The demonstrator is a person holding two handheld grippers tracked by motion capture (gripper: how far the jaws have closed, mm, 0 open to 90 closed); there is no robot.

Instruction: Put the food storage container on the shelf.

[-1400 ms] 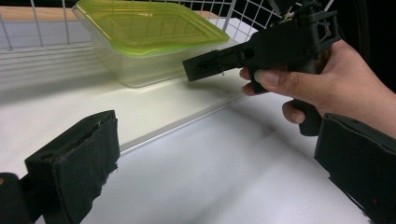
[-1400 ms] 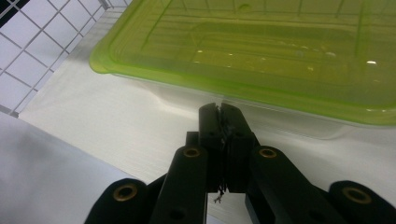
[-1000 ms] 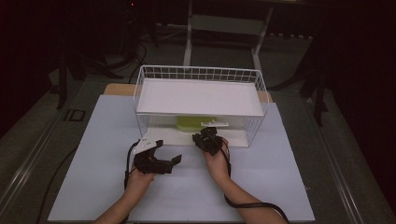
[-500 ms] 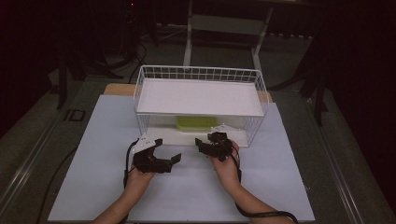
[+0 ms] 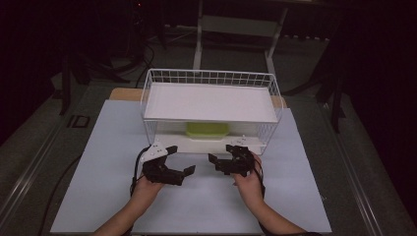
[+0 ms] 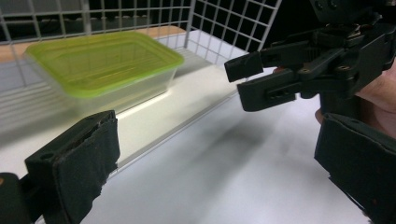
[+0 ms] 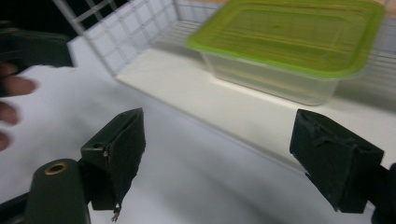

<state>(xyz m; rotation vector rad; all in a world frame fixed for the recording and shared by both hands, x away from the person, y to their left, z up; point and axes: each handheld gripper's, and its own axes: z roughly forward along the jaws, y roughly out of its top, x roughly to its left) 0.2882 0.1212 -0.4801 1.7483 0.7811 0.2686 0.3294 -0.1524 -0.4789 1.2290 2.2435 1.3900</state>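
Note:
A clear plastic container with a green lid (image 5: 207,129) sits on the lower shelf of a white wire rack (image 5: 209,77). Both gripper views show the container (image 6: 100,63) (image 7: 289,42) resting alone on that shelf. My right gripper (image 5: 221,153) hovers over the table just in front of the rack. Its jaws have just been opening and stand wide (image 7: 226,154) with nothing between them. My left gripper (image 5: 181,158) is beside it, open and empty (image 6: 217,163), and faces the right gripper (image 6: 247,81).
A white board (image 5: 211,101) covers the rack's top tier. The rack stands at the back of a white table sheet (image 5: 98,167). Dark floor and stand legs surround the table. Fingers of the left hand (image 7: 14,107) show at the right gripper view's left edge.
The right gripper has drawn back from the container on the lower shelf toward the person and opened its jaws. The container stays on the shelf. The left gripper has hardly moved.

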